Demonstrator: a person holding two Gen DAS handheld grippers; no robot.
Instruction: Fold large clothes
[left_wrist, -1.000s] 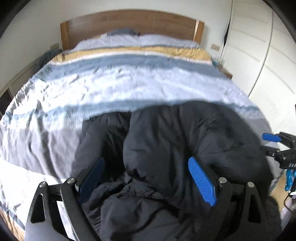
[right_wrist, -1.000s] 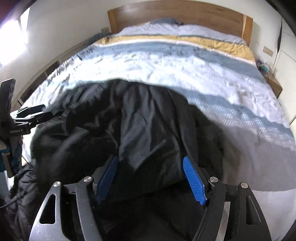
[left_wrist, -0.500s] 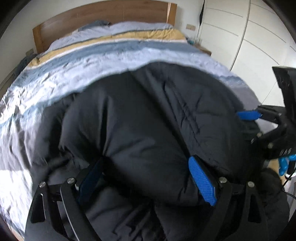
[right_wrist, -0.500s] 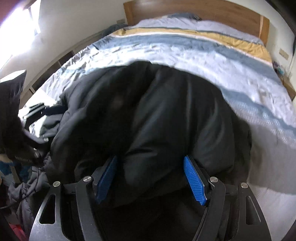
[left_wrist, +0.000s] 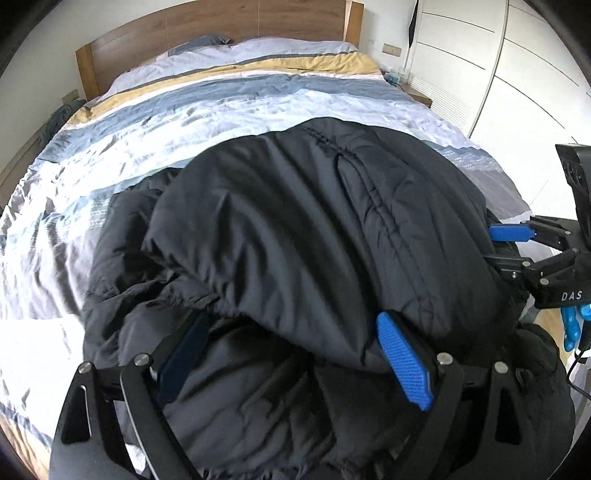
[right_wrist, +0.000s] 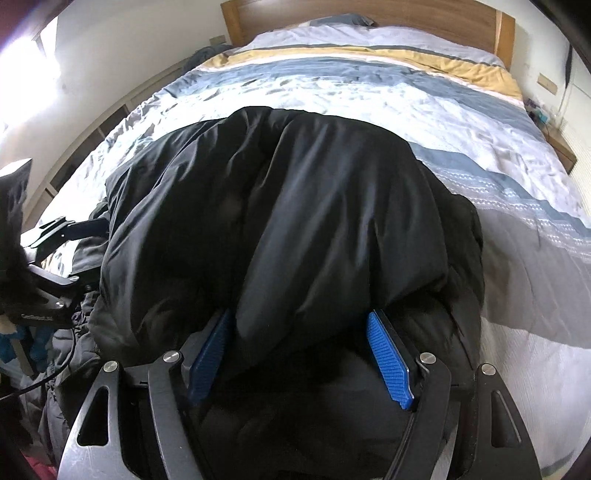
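On the near end of the striped bed, the black padded jacket lies bunched, with a thick fold clamped in the left gripper and another in the right gripper.

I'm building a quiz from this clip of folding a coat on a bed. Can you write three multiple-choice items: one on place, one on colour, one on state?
1. Where does the black padded jacket lie?
A. on the striped duvet, near the foot of the bed
B. against the wooden headboard
C. on the floor

2. What colour is the duvet stripe nearest the pillows?
A. red
B. yellow
C. green

3. What is between the blue pads of the right gripper?
A. nothing
B. a pillow
C. a thick bunch of the jacket

Answers:
1 A: bare duvet stretches between the jacket and the headboard.
2 B: a yellow band lies just below the pale pillows.
3 C: black fabric fills the gap between both pads.
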